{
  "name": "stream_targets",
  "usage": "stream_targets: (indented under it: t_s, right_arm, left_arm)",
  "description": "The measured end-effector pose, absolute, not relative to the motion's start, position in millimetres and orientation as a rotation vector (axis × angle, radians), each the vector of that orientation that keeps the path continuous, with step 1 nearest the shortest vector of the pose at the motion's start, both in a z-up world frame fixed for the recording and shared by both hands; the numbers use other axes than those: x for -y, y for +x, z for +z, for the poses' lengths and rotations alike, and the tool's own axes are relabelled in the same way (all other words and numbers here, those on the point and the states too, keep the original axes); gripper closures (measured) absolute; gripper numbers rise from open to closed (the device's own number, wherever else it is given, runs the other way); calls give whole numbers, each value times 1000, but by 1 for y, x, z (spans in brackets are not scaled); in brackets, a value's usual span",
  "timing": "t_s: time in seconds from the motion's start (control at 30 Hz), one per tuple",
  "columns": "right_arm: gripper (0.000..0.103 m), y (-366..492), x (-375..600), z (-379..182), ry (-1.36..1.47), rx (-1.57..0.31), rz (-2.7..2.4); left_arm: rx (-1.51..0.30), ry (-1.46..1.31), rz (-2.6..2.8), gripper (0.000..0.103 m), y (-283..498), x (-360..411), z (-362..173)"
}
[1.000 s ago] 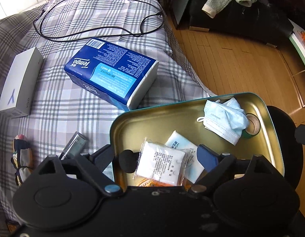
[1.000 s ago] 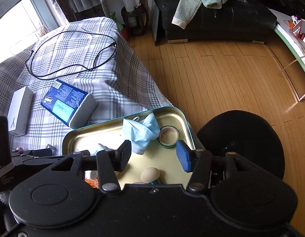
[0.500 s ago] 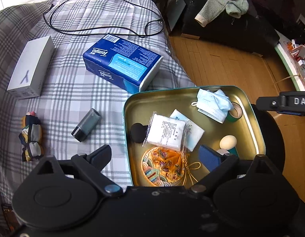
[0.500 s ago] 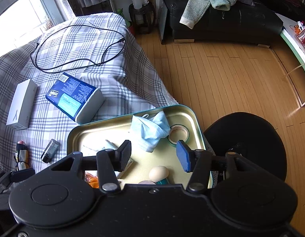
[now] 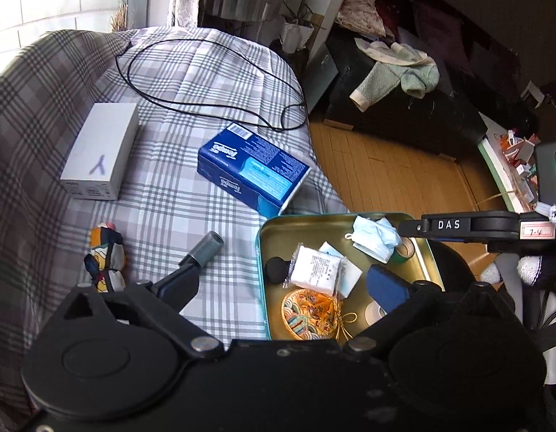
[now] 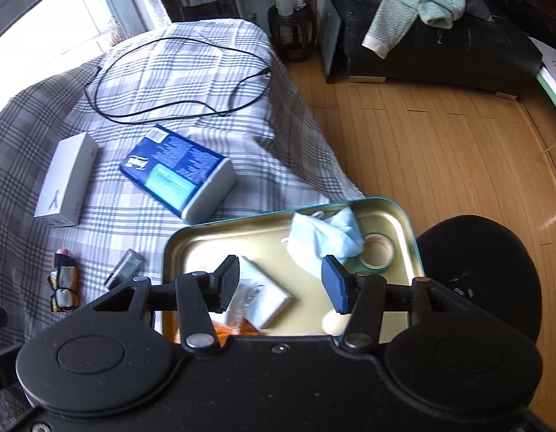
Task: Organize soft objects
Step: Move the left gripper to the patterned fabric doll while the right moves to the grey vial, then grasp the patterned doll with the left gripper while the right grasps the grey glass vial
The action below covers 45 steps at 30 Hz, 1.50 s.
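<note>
A gold tin tray (image 5: 274,230) (image 6: 191,241) sits at the bed's edge. It holds a blue face mask (image 5: 375,235) (image 6: 324,237), a white packet in clear wrap (image 5: 315,270) (image 6: 267,298), an orange embroidered pouch (image 5: 310,315), a tape roll (image 6: 377,252) and an egg-like ball (image 6: 333,322). A blue Tempo tissue pack (image 5: 249,169) (image 6: 173,172) lies on the plaid cover. My left gripper (image 5: 281,284) is open and empty above the tray's left rim. My right gripper (image 6: 279,280) is open and empty above the tray.
On the cover lie a white box (image 5: 101,151) (image 6: 67,180), a grey cylinder (image 5: 204,248) (image 6: 125,268), a patterned fabric bundle (image 5: 105,259) (image 6: 63,280) and a black cable (image 5: 206,100) (image 6: 170,108). A black stool (image 6: 479,273) stands right of the tray on the wood floor.
Both grippers have pulled back and up from the tray, so more of the bed shows. The left gripper has shifted left. The objects have not moved.
</note>
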State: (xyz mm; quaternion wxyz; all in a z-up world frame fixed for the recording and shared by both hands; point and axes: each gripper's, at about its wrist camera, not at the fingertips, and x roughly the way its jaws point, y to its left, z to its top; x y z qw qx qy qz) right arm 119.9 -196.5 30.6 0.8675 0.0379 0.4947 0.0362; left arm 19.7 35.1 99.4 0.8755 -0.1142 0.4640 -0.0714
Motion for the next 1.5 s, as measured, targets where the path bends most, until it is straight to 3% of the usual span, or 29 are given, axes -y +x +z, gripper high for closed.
stream_targets:
  t_s: [0.3,0.67,1.03,1.4,1.5]
  right_arm:
    - [51,120,146,26,25,-1040,173]
    - [51,118,96,14,-82,-994,239]
    - [51,129,56,-11,-174,-952,273]
    - [51,136,10,-49,-274,-938,390]
    - [44,130,-4,-58,-342,-900,461]
  left_arm:
    - [-922,-228,59,1,29,-105,102]
    - [-1006,-221,290,1,50,-182,36]
    - [-1129,-217,317,1,81,-196,-51]
    - [-1121,-271,304,1,97,-203,-86]
    - [-1145,-275,305,1,102,-203,-98]
